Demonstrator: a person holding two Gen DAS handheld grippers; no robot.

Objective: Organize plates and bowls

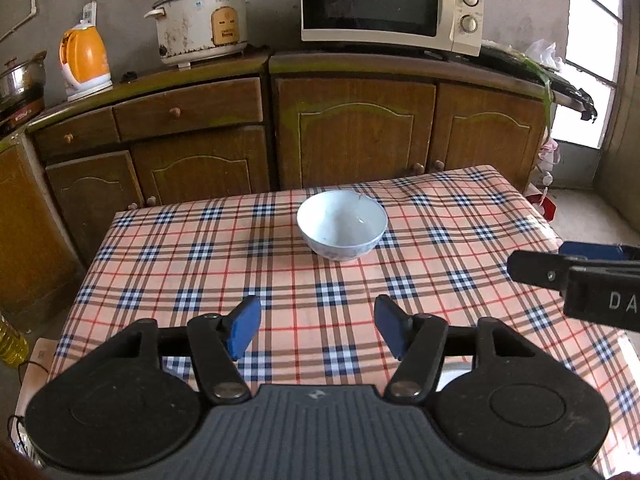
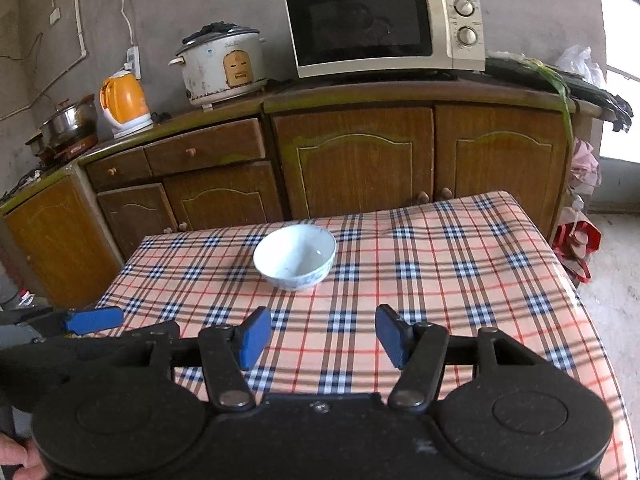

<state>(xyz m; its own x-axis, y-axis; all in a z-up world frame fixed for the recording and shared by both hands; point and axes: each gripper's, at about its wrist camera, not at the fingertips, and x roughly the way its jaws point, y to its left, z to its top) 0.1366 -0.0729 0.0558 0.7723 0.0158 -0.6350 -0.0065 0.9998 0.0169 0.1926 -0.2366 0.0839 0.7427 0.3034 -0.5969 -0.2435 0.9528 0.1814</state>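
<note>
A white bowl with a faint blue pattern stands upright and empty on the plaid tablecloth, toward the table's far side; it also shows in the right wrist view. My left gripper is open and empty, above the near part of the table, well short of the bowl. My right gripper is open and empty too, at a similar distance from the bowl. The right gripper shows at the right edge of the left wrist view. A blue pad of the left gripper shows at the left of the right wrist view.
Behind the table stands a wooden cabinet with a microwave, a rice cooker, an orange kettle and a steel pot on top. A bright doorway lies to the right. An oil bottle stands at the left.
</note>
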